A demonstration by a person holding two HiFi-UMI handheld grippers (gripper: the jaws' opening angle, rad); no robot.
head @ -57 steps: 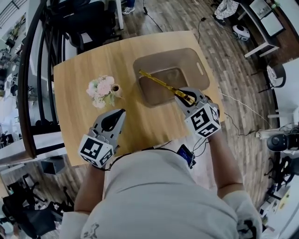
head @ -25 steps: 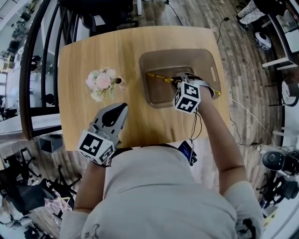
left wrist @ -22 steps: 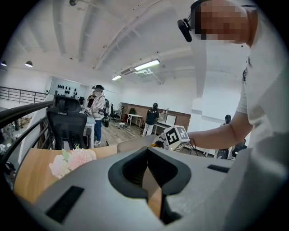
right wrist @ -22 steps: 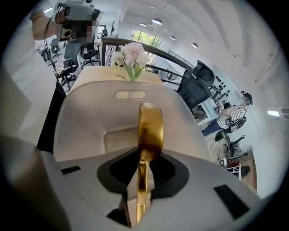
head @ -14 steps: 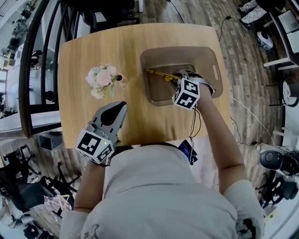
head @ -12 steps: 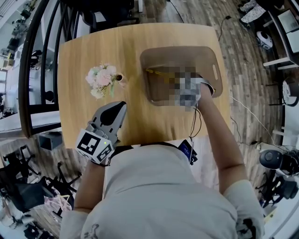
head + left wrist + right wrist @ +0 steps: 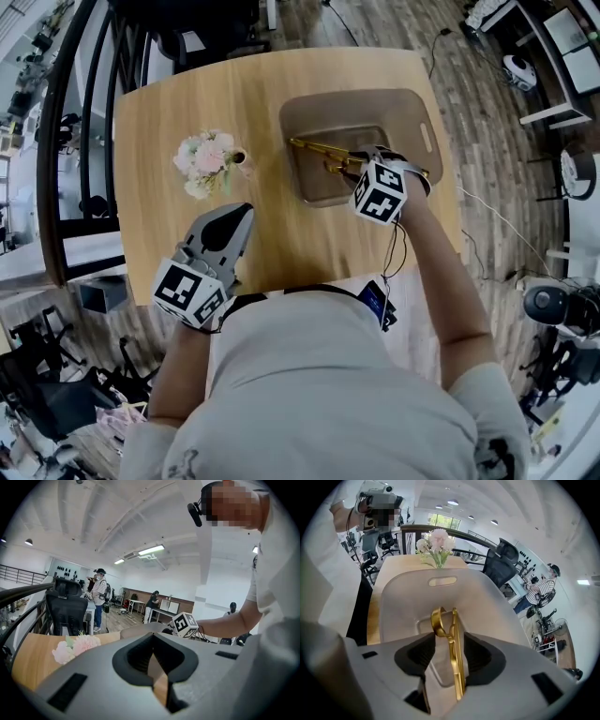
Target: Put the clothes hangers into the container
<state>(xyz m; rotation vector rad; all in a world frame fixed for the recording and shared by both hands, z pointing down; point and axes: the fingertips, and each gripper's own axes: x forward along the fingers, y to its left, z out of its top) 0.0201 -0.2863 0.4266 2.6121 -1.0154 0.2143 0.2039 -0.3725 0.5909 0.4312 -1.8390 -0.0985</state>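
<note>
Now that the right gripper (image 7: 349, 167) has just spread its jaws around the light, stiff, slick hanger (image 7: 314, 149), its neck likely grips best; left gripper (image 7: 242, 214) closed, empty.

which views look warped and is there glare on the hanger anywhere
Left gripper view and right gripper view: strong fisheye, black corners, ceiling lines bent. Right gripper view: the gold metal clothes hanger glints along its hook, sharp against the beige plastic container. Head view: milder bowing at the edges of the light wooden table, even lighting.
</note>
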